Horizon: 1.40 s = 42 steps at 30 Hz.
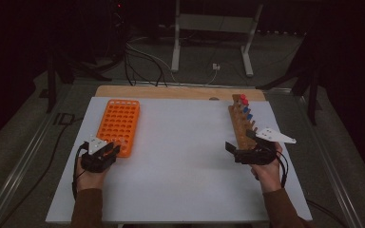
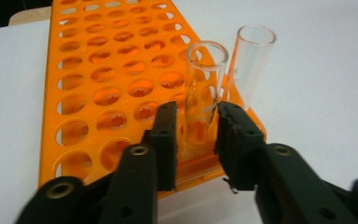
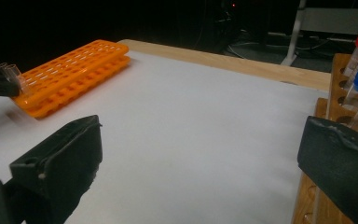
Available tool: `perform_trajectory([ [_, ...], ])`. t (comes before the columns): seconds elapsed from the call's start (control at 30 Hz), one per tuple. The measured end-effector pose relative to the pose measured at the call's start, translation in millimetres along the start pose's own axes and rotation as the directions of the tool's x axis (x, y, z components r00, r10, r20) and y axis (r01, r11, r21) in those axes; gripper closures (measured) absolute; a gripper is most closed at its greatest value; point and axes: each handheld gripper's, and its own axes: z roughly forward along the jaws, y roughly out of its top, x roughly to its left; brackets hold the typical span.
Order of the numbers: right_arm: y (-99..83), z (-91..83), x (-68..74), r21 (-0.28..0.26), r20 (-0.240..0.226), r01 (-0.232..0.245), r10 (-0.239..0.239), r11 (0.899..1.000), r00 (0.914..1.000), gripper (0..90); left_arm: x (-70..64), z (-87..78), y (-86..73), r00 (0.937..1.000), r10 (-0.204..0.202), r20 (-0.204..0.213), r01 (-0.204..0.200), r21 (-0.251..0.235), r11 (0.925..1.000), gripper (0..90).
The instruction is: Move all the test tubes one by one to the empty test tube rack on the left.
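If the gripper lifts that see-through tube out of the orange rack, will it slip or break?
The clear tube looks smooth and glassy, so it may slip between the left gripper's jaws. It looks thin-walled and empty, so probably light but breakable if squeezed hard. Being round, it would likely roll if laid on the table.

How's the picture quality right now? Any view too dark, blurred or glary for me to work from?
High view: dim and soft, room behind nearly black, white table readable. Left gripper view: bright, the clear tube between the left gripper jaws fairly sharp, jaw bases blurred. Right gripper view: right gripper jaws out of focus, orange rack soft, background black.
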Motion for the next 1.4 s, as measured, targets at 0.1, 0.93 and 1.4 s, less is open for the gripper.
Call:
perform_trajectory([
  [0.1,0.0,0.2,-0.1,0.001,0.0,0.0,0.0,1.0,1.0,0.1,0.3,-6.0,1.6,0.9998,-0.018,0.011,0.019,-0.04,0.999,59.1],
  [0.93,24.9,1.6,-37.6,0.017,0.107,0.004,-0.006,1.0,0.9943,0.9,-11.3,-25.9,18.9,0.9892,-0.125,0.077,0.14,-0.245,0.9593,0.4],
  [1.4,24.5,36.5,-83.8,0.105,0.237,-0.014,-0.012,0.994,0.9713,38.8,-21.9,-22.3,20.1,0.995,-0.088,0.048,0.097,-0.238,0.9665,0.4],
])
